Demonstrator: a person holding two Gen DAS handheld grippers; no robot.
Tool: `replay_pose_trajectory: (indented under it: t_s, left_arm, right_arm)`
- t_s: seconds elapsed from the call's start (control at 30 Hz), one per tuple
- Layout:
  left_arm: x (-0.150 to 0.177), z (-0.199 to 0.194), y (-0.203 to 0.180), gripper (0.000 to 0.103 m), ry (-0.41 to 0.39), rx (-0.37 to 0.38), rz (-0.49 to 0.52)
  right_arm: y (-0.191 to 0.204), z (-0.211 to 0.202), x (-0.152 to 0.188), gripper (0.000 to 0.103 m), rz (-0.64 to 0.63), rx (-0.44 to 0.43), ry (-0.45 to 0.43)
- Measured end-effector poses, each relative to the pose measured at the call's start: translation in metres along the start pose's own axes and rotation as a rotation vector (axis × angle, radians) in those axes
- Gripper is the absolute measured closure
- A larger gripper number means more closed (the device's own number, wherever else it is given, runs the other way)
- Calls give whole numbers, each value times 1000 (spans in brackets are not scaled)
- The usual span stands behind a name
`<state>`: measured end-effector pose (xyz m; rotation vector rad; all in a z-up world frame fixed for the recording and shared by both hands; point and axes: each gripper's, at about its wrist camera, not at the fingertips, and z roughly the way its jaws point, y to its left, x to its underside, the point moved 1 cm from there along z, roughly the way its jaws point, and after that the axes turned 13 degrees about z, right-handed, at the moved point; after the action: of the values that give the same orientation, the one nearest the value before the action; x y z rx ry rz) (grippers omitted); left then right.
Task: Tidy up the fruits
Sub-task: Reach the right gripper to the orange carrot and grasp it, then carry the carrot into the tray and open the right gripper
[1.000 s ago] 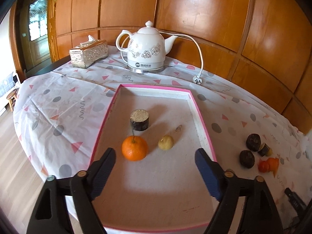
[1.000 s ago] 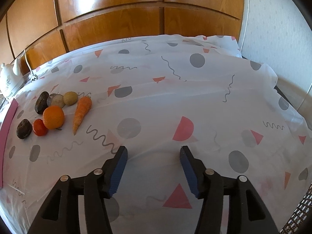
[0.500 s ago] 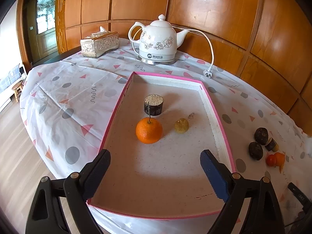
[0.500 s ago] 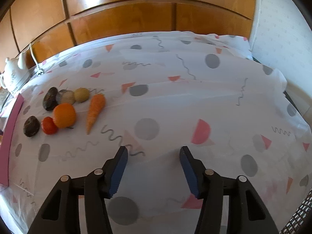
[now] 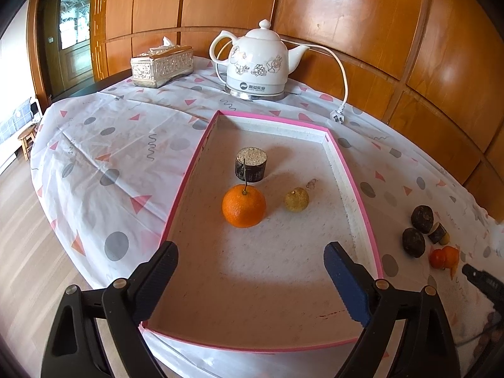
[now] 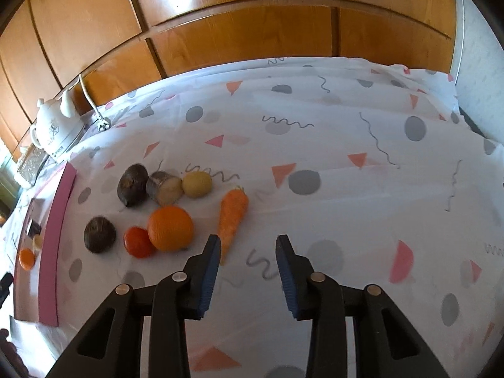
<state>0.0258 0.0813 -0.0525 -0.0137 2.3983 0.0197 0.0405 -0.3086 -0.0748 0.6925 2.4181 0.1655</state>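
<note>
The left gripper (image 5: 249, 271) hovers over the near end of a shallow pink-rimmed tray with a white speckled floor (image 5: 352, 195), its jaws spread wide with nothing between them. Inside the tray sit a round orange with a short stem (image 5: 244, 205), a small yellowish-green fruit (image 5: 296, 199) just to its right, and a short dark cylinder with a pale grainy top (image 5: 251, 163) just behind the orange. The tray lies on a counter covered with a white cloth printed with grey dots and pink triangles (image 5: 126, 145). Behind the tray stand a white ceramic electric kettle with a flower pattern (image 5: 256, 63) and a silver embossed tissue box (image 5: 161, 65).

The right gripper (image 6: 247, 258) points down at the cloth to the right of the tray; its jaws have just been closing and now stand fairly narrow, with only cloth between them. Just ahead of its left finger lies an orange carrot (image 6: 232, 217), tip toward the gripper. Left of the carrot cluster a second orange (image 6: 170, 228), a small red tomato (image 6: 137, 242) touching it, two dark brown round fruits (image 6: 132, 184) (image 6: 100, 234), a cut brown-skinned piece with a pale face (image 6: 164, 187) and a pale yellow round fruit (image 6: 197, 184).
</note>
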Motion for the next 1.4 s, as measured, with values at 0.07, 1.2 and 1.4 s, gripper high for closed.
replay_pose_trajectory:
  t_s: [0.07,1.2,1.4]
  left_arm:
    - [0,1,1,9,5,1,-2]
    - [5,-12,18,6,-19,-17,-56]
    - [7,-13,25,6,-18,-27,-81]
  right_arm:
    - [2,6,-5,66,15,-10,8]
    - [125,-27,41,81,-307,-346,142]
    - [175,-24,71,81,-394,-436,234]
